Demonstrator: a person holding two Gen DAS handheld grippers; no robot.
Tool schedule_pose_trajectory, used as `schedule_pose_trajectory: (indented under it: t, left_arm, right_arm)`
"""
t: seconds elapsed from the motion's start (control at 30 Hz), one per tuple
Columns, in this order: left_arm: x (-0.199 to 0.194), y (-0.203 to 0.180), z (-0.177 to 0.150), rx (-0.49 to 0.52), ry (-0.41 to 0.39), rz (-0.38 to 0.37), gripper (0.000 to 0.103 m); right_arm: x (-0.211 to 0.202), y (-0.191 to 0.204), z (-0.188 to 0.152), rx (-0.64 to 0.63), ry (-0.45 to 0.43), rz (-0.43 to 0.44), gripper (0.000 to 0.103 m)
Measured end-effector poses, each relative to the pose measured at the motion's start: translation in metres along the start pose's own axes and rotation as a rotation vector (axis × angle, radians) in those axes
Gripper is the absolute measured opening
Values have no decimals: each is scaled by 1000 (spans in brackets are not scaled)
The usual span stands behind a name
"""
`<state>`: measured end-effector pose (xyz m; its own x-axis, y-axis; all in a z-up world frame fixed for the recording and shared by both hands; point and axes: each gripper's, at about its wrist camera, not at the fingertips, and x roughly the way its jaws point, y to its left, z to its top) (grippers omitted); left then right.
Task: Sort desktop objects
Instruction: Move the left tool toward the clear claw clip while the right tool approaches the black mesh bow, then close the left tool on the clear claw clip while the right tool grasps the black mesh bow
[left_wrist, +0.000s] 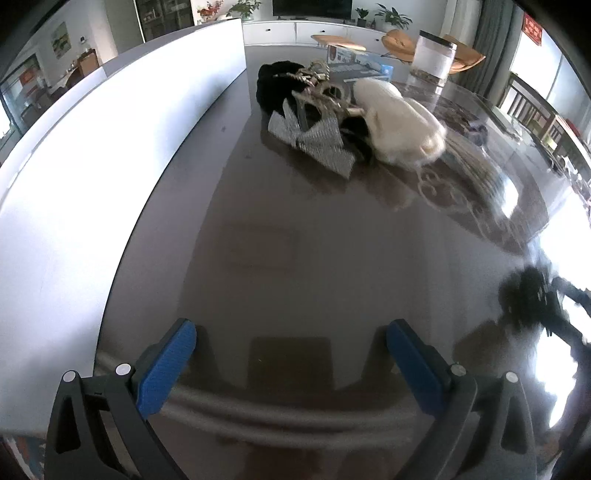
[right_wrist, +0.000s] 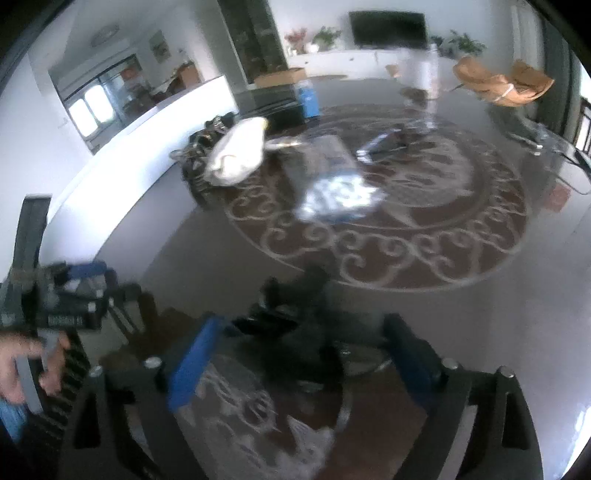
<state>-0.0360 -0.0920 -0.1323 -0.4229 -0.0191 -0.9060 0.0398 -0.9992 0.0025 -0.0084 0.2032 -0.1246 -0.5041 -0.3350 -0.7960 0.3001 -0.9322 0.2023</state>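
Left wrist view: the left gripper (left_wrist: 291, 365) is held over a bare stretch of the glossy dark counter (left_wrist: 295, 258), its blue-padded jaws spread wide with nothing between them. A heap of objects is seen well ahead of it, toward the counter's far edge and close to the white panel (left_wrist: 122, 155) that runs along the counter's left edge: a houndstooth bow (left_wrist: 314, 142) at the near side of the heap, a black fabric item (left_wrist: 275, 86) behind it, a tangle of beige straps (left_wrist: 325, 88) on top, and a cream fluffy item (left_wrist: 399, 122) touching the heap on the side away from the panel. A clear canister (left_wrist: 434, 55) and a blue-and-white box (left_wrist: 356, 64) stand beyond the heap. A blurred black fuzzy object (left_wrist: 524, 299) is seen near the right side of the view, well apart from the left gripper.

Right wrist view: the right gripper (right_wrist: 295, 358) is shown with its jaws wide apart. The black fuzzy object (right_wrist: 295, 317) lies between and just ahead of the jaws; the picture is blurred, and no pad is seen pressing on it. A person's hand (right_wrist: 29, 365) with the left gripper's body is seen at the left border. The cream fluffy item (right_wrist: 238, 157) lies far ahead beside the white panel (right_wrist: 140, 147).
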Motion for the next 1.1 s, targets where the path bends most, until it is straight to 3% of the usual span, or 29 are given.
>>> schedule_pose_trajectory:
  t: [0.2,0.43,0.57,0.6,0.63,0.73,0.93,1.07,1.1]
  left_arm:
    - [26,-17,54,52,-14,-25,103]
    - [53,-22,118,-64,-41,-15,103]
    - [65,-30,137,-40,-54,25,103]
    - [63,-29,137,-26,-71,21,93]
    - [59,-26,134,-13,-93,15,71]
    - [48,-18,126,28,-112,-36,54]
    - [13,-16,65,165,-103,-193,53]
    - [-7,-23,25,229,-101,-174,59]
    - [-10,-25,15,234,-103,-161,68]
  right_arm:
    - [-3,-5,-9,12,-27,-44,93]
    - [9,12,-10,-72,-16,-124,103]
    - [16,19,-10,-102,-8,-174,103]
    - [17,20,-10,-108,-6,-182,103]
    - [18,19,-10,-106,-8,-180,103]
    - [18,18,-9,-104,-10,-182,103]
    - [18,18,-8,-105,-8,-178,103]
    - [13,11,-7,-110,-2,-102,103]
    - [9,3,-6,-103,0,-42,103]
